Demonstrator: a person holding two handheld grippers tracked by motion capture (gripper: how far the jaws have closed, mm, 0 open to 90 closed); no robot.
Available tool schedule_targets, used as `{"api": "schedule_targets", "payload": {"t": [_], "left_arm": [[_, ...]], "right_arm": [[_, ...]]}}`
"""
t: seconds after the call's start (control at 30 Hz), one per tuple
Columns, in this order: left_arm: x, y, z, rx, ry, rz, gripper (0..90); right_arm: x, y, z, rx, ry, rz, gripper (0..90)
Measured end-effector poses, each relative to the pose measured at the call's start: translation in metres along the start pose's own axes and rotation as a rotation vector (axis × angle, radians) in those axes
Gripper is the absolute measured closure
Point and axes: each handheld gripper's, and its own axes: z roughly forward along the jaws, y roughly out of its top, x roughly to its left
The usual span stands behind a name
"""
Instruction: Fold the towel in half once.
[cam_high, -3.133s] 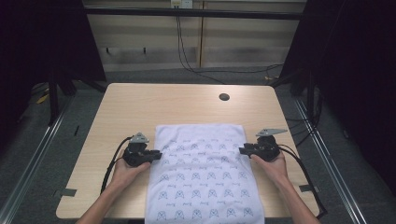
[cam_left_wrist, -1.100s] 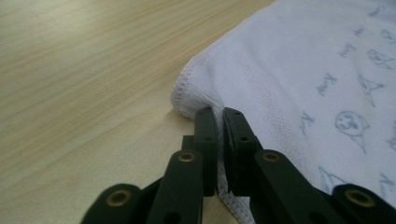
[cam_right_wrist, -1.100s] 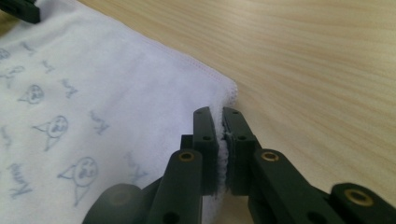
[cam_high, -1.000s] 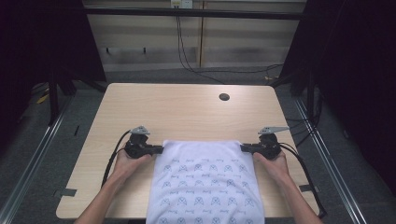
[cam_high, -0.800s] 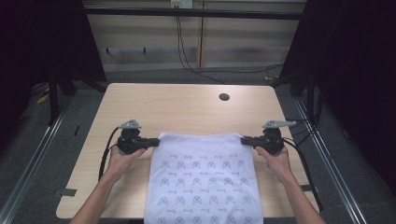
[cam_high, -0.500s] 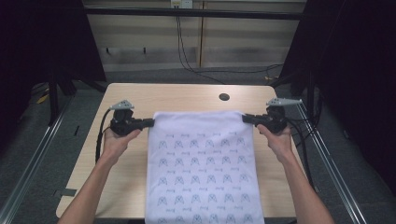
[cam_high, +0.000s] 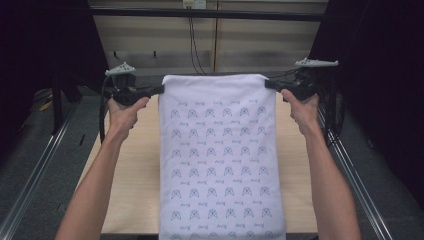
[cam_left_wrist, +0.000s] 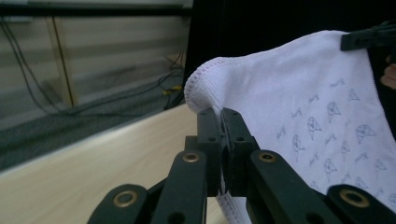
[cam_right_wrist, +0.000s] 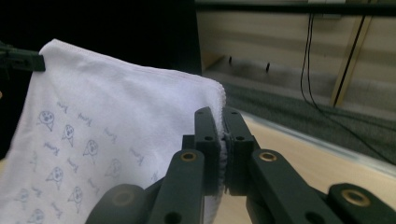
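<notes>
Grippers, one in each hand, are clamped shut on the two top corners of a white towel (cam_high: 220, 150). In the high view the left gripper (cam_high: 161, 89) pinches the corner at about 10 o'clock of the frame, and the right gripper (cam_high: 267, 83) pinches the corner at about 2 o'clock. The left gripper view shows its black jaws pressed together on the stitched hem (cam_left_wrist: 223, 140); the right gripper view shows the same on its corner (cam_right_wrist: 223, 142).

The towel hangs as a flat sheet between the grippers, raised above a pale wooden table (cam_high: 130, 170). Its top edge runs nearly level from 10 to 2 o'clock, with a slight sag. The lower part drops toward 6 o'clock and runs past the bottom of the frame, so I cannot tell whether its lower end touches the table.

The step in hand looks like holding the towel up and spread. To do it well, keep both grips firm near the corners, keep the hands level with each other, and hold them apart just enough to take out the sag without straining the hem. Move both hands together so the sheet does not twist.

The towel is white, with neat rows of small grey-blue printed motifs and tiny lettering, and an overlocked edge. It looks soft, thin and limp.
</notes>
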Motion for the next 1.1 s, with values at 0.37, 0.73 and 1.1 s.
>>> {"api": "schedule_targets", "payload": {"t": [0.37,0.73,1.1], "left_arm": [[-0.042,-0.057,-0.039,0.055,-0.063,0.051,87.7],[-0.111,-0.168,-0.091,0.134,-0.194,0.003,87.7],[-0.125,-0.238,-0.069,0.456,-0.250,-0.068,87.6]], "right_arm": [[0.030,-0.057,-0.045,-0.004,0.136,-0.035,86.8],[0.080,-0.150,-0.103,0.203,0.198,-0.056,86.8],[0.105,-0.255,-0.100,0.473,0.204,0.051,86.8]]}}
